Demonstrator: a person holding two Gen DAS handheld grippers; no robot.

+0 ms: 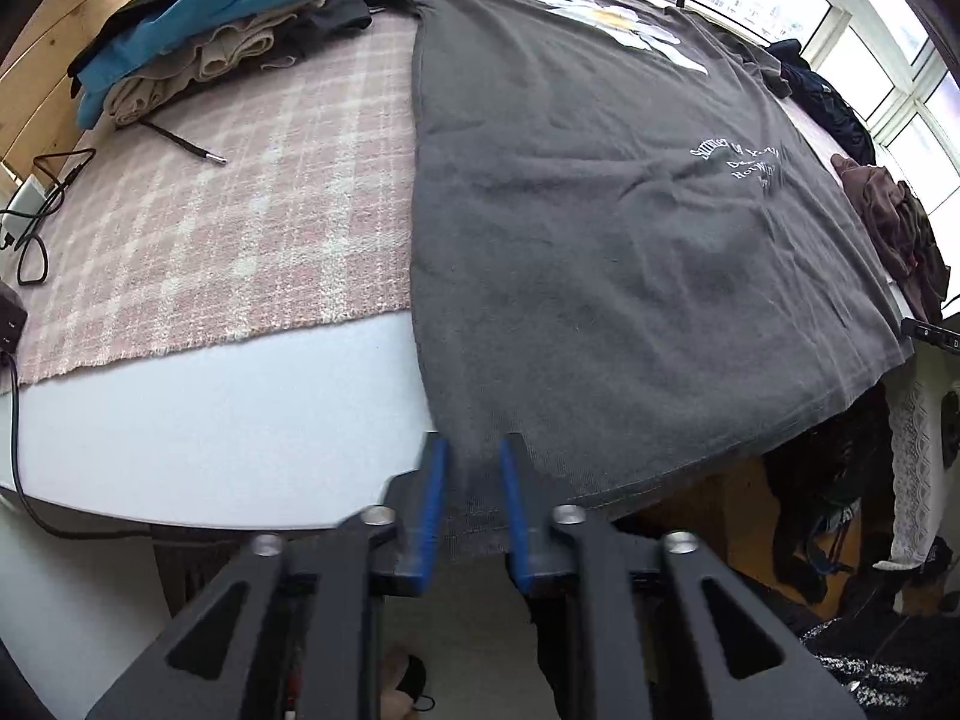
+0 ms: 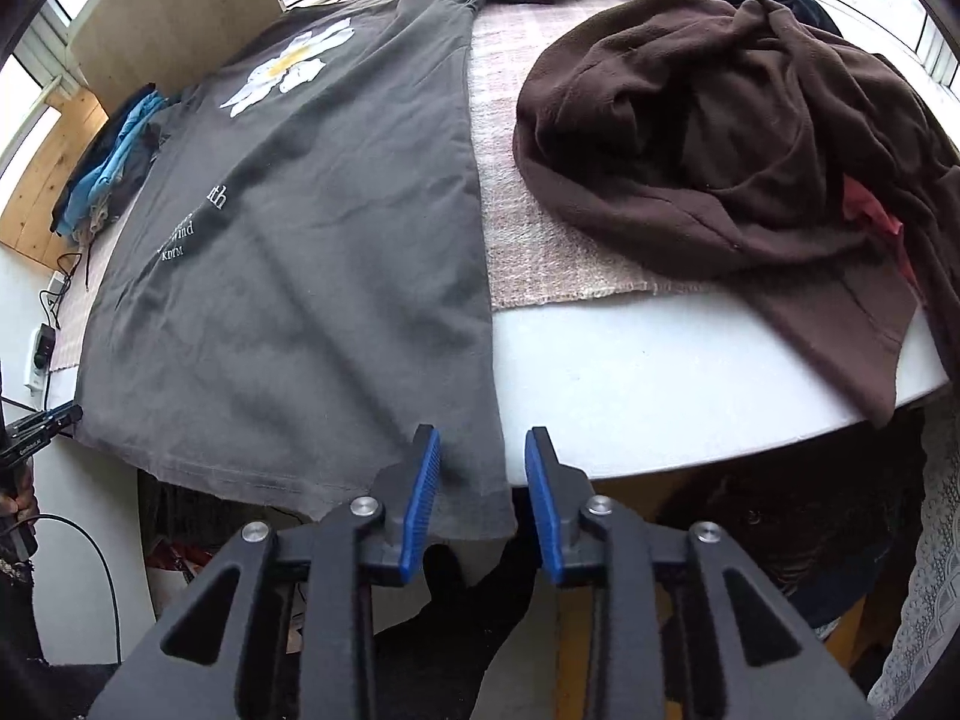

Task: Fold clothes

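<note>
White round-edged table (image 2: 630, 384) under a pink plaid woven cloth (image 1: 240, 228); bright multi-pane windows with white frames (image 1: 870, 6) behind; light wood panel wall (image 1: 42, 84) left.

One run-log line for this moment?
fold start | grey T-shirt flat | left gripper open, left hem corner | right gripper open, right hem corner

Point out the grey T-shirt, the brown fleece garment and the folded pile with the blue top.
grey T-shirt (image 1: 600, 252): left wrist view, middle of the spread body.
brown fleece garment (image 2: 708, 138): right wrist view, centre of the crumpled heap.
folded pile (image 1: 240, 18): left wrist view, on the blue top's upper fold.
</note>
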